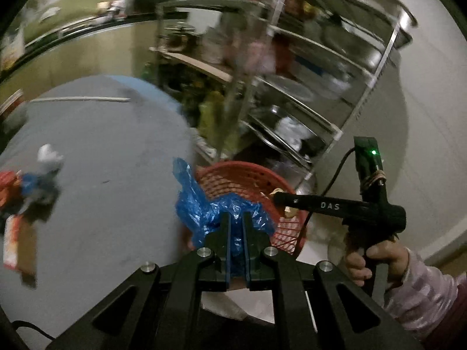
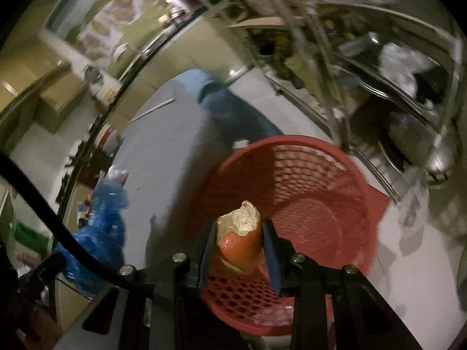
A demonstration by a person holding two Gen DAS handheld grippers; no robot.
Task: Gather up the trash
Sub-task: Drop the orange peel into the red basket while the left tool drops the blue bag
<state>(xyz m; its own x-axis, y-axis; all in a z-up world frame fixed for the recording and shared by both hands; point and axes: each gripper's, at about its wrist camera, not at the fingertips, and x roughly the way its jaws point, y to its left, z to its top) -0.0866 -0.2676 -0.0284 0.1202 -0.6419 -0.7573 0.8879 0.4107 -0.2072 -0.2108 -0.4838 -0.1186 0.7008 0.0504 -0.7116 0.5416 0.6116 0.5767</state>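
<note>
My left gripper (image 1: 235, 217) is shut on a crumpled blue plastic bag (image 1: 204, 204) and holds it at the near left rim of the red mesh basket (image 1: 248, 180). My right gripper (image 2: 239, 224) is shut on a piece of orange peel (image 2: 240, 239) and holds it over the open red basket (image 2: 306, 204). The right gripper (image 1: 280, 197) also shows in the left wrist view, reaching over the basket from the right. The blue bag (image 2: 99, 227) hangs at the left in the right wrist view. More trash lies on the grey table (image 1: 102, 151): a white crumpled wad (image 1: 49, 156) and red and blue wrappers (image 1: 17, 186).
A metal shelf rack (image 1: 306, 87) with pans and bowls stands right behind the basket. A white straw or stick (image 1: 81, 98) lies at the table's far side. A counter with jars (image 2: 102, 87) runs along the left. The pale floor (image 1: 423, 145) lies to the right.
</note>
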